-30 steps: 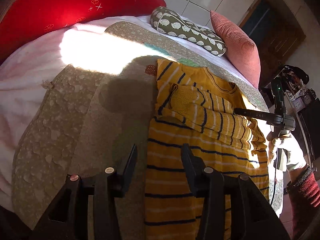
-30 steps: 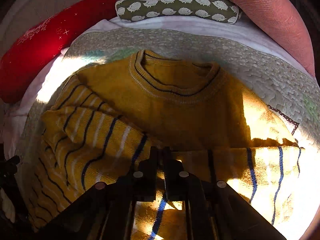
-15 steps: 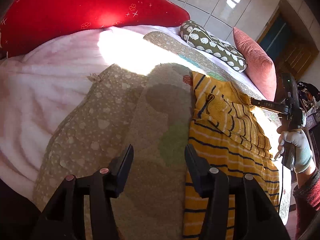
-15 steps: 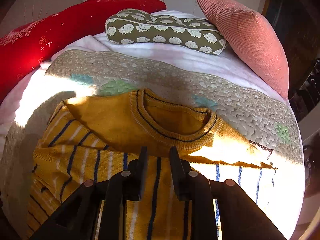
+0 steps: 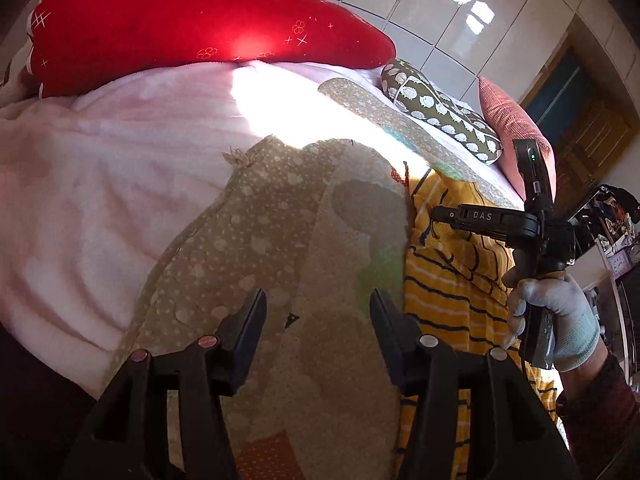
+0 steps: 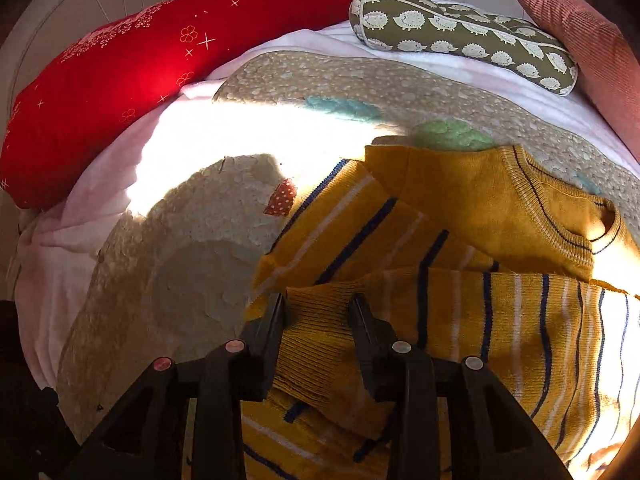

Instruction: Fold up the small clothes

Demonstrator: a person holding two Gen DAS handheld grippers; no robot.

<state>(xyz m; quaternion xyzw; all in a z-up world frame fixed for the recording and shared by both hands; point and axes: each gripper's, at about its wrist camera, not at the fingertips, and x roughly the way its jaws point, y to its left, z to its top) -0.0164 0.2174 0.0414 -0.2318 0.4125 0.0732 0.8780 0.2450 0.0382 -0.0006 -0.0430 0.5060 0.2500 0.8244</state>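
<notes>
A small mustard-yellow sweater (image 6: pixel 480 216) with navy and white stripes lies on a beige quilt (image 6: pixel 192 248), both sleeves folded across its chest. My right gripper (image 6: pixel 316 312) is open, its jaws on either side of the ribbed sleeve cuff (image 6: pixel 320 344). In the left wrist view my right gripper (image 5: pixel 438 213) hovers over the sweater (image 5: pixel 440 296), held by a gloved hand (image 5: pixel 560 320). My left gripper (image 5: pixel 318 312) is open and empty over the quilt (image 5: pixel 288 240), left of the sweater.
A red bolster (image 6: pixel 120 68) lies along the far left of the bed. A green hedgehog-print pillow (image 6: pixel 460 36) and a pink cushion (image 6: pixel 592 40) lie at the head. A pale pink blanket (image 5: pixel 100 200) lies under the quilt. A dark wooden door (image 5: pixel 580 128) stands beyond.
My right gripper opened, let go of the sleeve and moved left to the cuff. My left gripper moved left off the sweater onto the quilt.
</notes>
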